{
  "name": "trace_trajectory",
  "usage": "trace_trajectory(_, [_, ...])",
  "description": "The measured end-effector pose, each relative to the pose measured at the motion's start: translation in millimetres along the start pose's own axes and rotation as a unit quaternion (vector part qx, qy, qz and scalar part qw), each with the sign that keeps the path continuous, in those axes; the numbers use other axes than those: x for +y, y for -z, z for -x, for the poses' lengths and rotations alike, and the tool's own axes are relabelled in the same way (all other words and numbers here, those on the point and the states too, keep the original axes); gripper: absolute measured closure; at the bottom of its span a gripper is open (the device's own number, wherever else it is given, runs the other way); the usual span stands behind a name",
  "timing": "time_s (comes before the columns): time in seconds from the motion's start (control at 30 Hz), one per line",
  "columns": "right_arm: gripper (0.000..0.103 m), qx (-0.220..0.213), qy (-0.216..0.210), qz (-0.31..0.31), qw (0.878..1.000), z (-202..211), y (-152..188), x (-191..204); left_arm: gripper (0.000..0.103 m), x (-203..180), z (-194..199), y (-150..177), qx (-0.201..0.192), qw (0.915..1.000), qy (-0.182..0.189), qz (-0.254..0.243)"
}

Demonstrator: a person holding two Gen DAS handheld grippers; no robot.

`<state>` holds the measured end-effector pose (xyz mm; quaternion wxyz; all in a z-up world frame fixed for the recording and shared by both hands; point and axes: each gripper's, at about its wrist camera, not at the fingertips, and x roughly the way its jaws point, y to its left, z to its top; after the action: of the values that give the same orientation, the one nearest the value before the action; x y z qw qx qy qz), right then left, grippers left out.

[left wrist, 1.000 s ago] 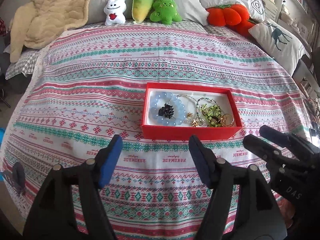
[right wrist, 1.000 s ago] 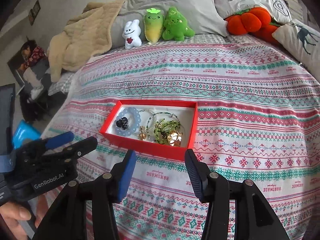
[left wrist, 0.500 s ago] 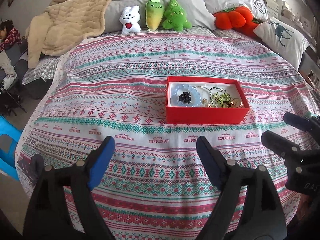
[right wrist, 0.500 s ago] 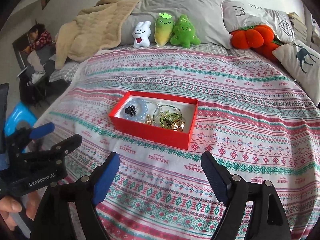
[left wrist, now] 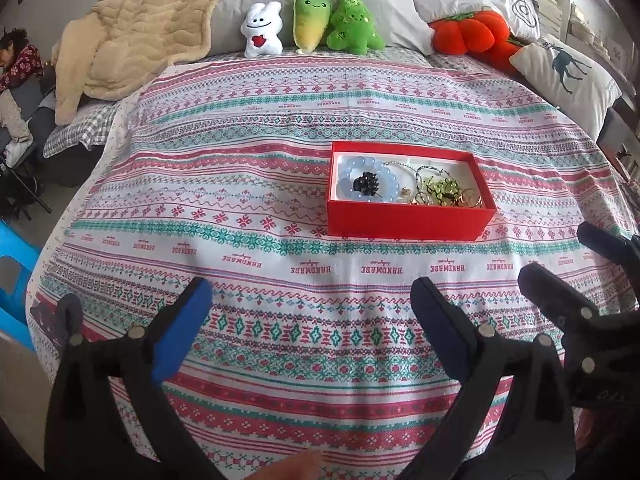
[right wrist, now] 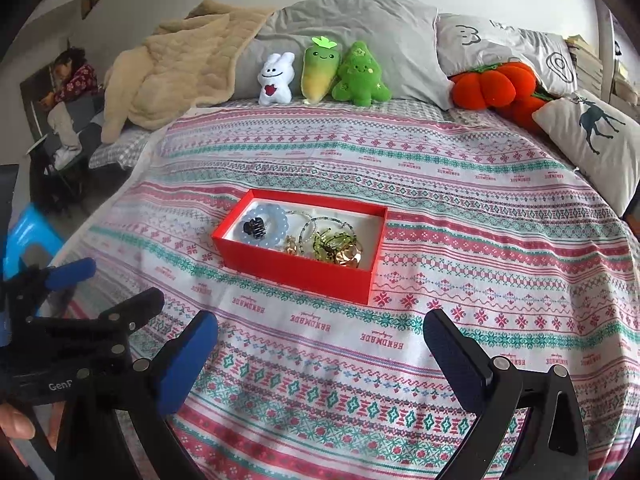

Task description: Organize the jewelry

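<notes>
Sitting mid-frame in both views, the red jewelry box (left wrist: 408, 216) rests on the patterned bedspread (left wrist: 240, 184), lid off, well apart from both claws. Inside: a pale blue bead bracelet (left wrist: 368, 182) at the box's left end w/ a small black hair claw clip (left wrist: 366, 185) in its ring; a tangle of green bead strands (left wrist: 440, 190) and gold rings (right wrist: 348, 256) toward the right end.

Left gripper (left wrist: 312, 320) fills the lower part of its own view, jaws opening, spread wide, nothing btwn the blue pads, only bedspread below. Right gripper (right wrist: 320, 354) likewise at the bottom of its view, jaws opening, spread wide, nothing btwn them.

Top of frame: a white bunny plush (left wrist: 262, 30), carrot plush (left wrist: 310, 20), green tree plush (left wrist: 354, 24), orange pumpkin plush (left wrist: 468, 34), a deer pillow (left wrist: 564, 70) at right, a beige blanket (left wrist: 136, 28) upper left.
</notes>
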<state>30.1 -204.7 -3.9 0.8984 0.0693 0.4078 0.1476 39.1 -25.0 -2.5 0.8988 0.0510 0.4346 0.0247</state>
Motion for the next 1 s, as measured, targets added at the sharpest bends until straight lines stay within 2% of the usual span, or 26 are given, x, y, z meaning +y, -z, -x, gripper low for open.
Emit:
trace_trajectory(0.2, [0.0, 0.011, 0.016, -0.004, 1.0, -8, 0, -2, 0.001, 1, -8, 0, 0.011, 0.9999, -0.012, 0.003])
trace_trajectory(0.53, [0.0, 0.022, 0.033, -0.008, 0.999, -19, -1, -3, 0.001, 1, -18, -2, 0.025, 0.9997, -0.003, 0.003])
trace_trajectory(1.0, [0.0, 0.031, 0.053, 0.0, 0.998, -26, 1, 0, 0.001, 4, -20, -2, 0.026, 0.9997, 0.0, 0.005])
